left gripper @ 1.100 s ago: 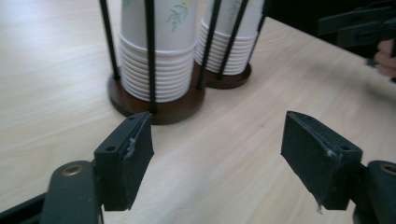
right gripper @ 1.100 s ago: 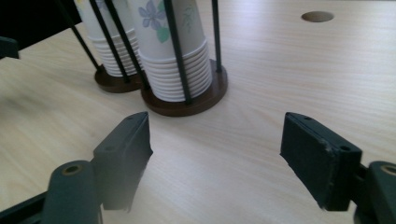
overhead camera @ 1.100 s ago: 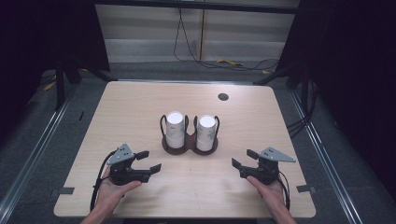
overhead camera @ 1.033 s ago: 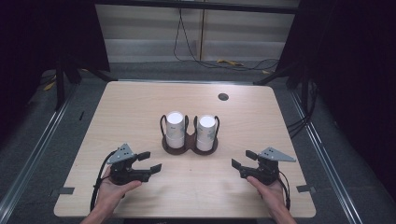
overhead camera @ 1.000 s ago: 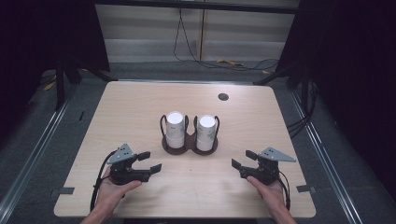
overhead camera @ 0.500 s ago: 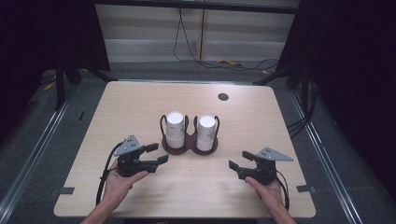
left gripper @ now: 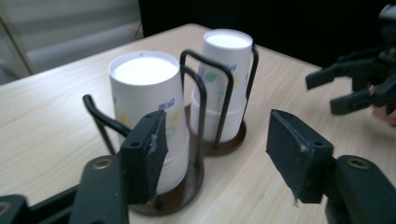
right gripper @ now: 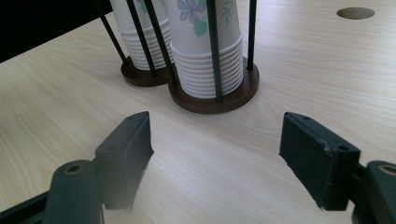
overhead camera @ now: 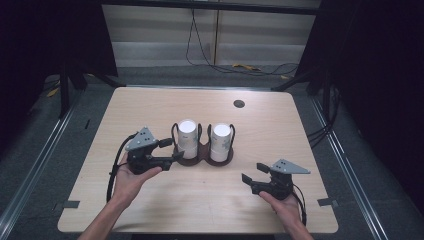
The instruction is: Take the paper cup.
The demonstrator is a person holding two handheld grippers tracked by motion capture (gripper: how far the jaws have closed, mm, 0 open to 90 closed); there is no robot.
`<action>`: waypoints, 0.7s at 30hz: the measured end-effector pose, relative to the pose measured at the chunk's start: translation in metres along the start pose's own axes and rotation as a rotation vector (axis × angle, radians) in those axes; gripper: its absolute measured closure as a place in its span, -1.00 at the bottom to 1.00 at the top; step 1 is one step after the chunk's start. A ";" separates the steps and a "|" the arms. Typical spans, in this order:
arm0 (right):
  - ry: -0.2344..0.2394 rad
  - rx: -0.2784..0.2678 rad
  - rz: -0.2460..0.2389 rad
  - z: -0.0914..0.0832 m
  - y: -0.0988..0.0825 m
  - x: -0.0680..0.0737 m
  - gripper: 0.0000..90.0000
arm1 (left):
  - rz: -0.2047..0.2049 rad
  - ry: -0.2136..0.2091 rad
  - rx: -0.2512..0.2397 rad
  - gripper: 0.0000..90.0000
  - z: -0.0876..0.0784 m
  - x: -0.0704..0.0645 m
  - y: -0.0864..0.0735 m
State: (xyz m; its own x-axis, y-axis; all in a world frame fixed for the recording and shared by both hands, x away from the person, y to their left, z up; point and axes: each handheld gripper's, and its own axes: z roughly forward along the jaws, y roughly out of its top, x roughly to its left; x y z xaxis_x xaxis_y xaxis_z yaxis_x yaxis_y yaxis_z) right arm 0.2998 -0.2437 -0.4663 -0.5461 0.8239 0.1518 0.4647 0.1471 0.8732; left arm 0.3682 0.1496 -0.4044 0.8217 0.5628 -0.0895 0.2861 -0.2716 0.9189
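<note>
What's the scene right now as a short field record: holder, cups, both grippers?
holder: dark wire cup holder, two bays, mid-table
cups: upside-down white paper cups, left stack and right stack, one per bay
left gripper: open, close beside the left stack, nothing between its pads
right gripper: open, apart from the holder, over bare wood

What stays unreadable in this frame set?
Right gripper view: tops of both white paper cup stacks, cut by the upper edge.
Left gripper view: base of the near stack, behind a black finger.
High view: small dark round spot on the wooden table, too small to tell hole from cap.
</note>
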 end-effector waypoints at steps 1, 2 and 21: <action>-0.002 -0.001 0.000 0.000 0.000 0.000 -0.44 | 0.000 0.000 0.000 -0.11 0.000 0.000 0.000; -0.008 0.006 -0.007 0.001 0.000 0.000 -0.44 | 0.009 0.030 -0.026 -0.11 -0.001 0.003 0.002; 0.025 0.025 -0.032 0.005 0.000 0.006 -0.45 | 0.009 -0.005 0.139 -0.18 0.025 0.017 0.043</action>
State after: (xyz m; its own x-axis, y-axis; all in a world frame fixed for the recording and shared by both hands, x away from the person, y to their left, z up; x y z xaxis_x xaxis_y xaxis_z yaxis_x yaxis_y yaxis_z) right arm 0.2999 -0.2359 -0.4679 -0.5780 0.8046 0.1361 0.4642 0.1870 0.8657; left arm 0.4071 0.1281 -0.3762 0.8267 0.5563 -0.0840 0.3445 -0.3825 0.8573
